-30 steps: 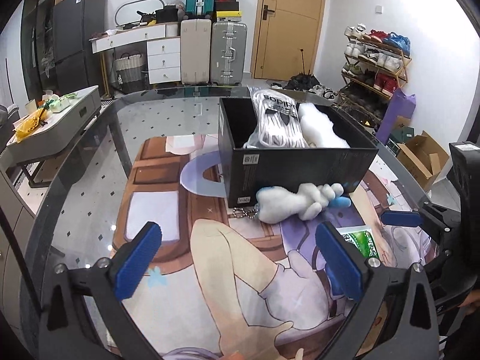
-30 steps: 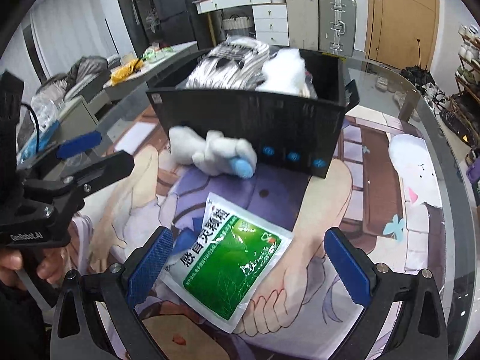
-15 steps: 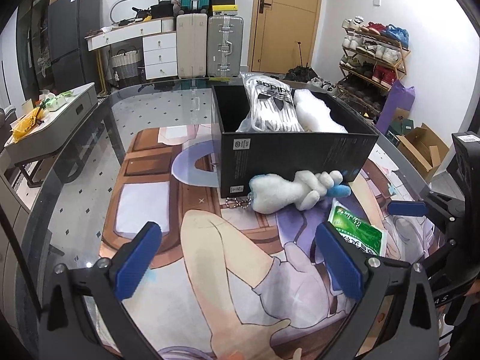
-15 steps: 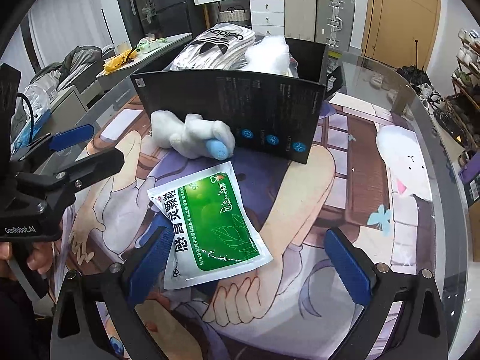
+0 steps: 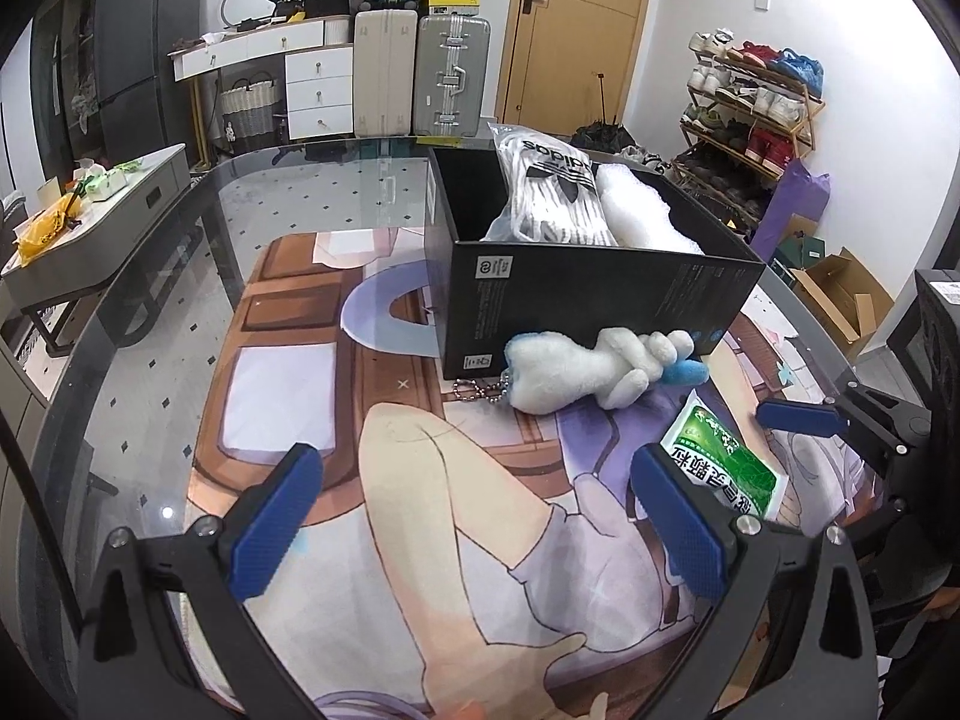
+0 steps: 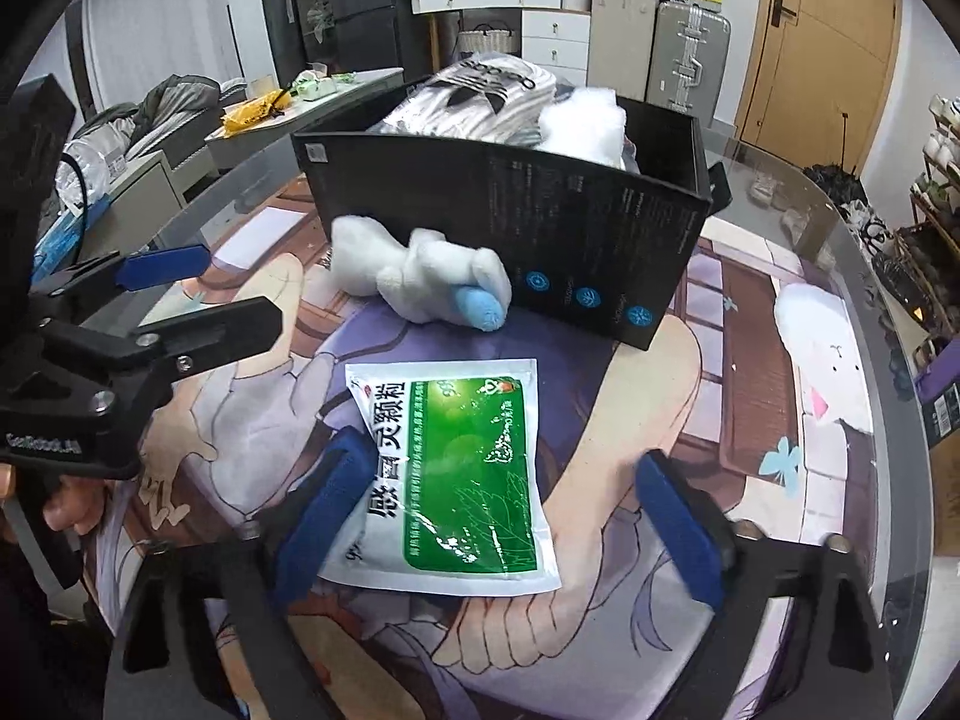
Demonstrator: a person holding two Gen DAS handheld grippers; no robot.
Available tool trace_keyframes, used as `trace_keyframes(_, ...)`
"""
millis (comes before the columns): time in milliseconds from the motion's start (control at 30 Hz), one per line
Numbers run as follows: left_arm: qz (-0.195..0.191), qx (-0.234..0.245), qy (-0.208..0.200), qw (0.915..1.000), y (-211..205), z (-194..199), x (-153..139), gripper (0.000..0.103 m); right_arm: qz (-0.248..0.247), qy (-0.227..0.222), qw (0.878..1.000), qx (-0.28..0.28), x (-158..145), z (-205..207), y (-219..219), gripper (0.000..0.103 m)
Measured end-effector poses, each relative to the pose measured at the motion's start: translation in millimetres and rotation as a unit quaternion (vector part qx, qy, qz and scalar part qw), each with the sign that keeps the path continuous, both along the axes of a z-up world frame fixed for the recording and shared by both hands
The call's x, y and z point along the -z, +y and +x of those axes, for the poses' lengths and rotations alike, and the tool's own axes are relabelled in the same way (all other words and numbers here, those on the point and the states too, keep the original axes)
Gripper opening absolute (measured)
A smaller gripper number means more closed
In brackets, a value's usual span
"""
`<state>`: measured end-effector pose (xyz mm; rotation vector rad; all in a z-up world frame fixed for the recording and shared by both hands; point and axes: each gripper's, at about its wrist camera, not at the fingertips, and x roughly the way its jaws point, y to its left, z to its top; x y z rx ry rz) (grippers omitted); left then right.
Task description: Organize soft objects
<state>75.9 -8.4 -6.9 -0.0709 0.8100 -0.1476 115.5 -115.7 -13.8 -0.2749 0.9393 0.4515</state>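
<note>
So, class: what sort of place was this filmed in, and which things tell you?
Most likely a lived-in home, perhaps a living or entry room. A shoe rack stands by the wall, suitcases sit beside a wooden door, and a glass table carries a printed mat.

One black box [image 5: 588, 306]; two soft things inside it, a bagged white bundle [image 5: 555, 192] and a white fluffy wad [image 5: 642, 216]; one white plush toy [image 5: 576, 372] outside; one green sachet [image 6: 462, 468]; two suitcases [image 5: 420, 75]; two claws, left [image 5: 480, 531] and right [image 6: 504, 525].
</note>
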Motion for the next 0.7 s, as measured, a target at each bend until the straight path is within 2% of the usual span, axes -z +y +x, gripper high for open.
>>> trace_keyframes(167, 0.004, 0.003, 0.001, 1.0, -2, 0, 0, 0.103, 0.008, -0.003, 1.0, -0.008, -5, 0, -8, 0.051)
trace_keyframes(267, 0.004, 0.002, 0.003, 1.0, -3, 0, 0, 0.103, 0.017, 0.001, 1.0, -0.011, -7, 0, -12, 0.044)
trace_keyframes(367, 0.001, 0.0, 0.011, 0.9999, -3, 3, 1, 0.103, 0.023, 0.001, 1.0, -0.016, -10, -1, -14, 0.039)
trace_keyframes(700, -0.043, 0.003, 0.016, 0.999, -10, 16, -1, 0.101, 0.036, -0.015, 0.999, 0.006, -23, -5, -34, 0.039)
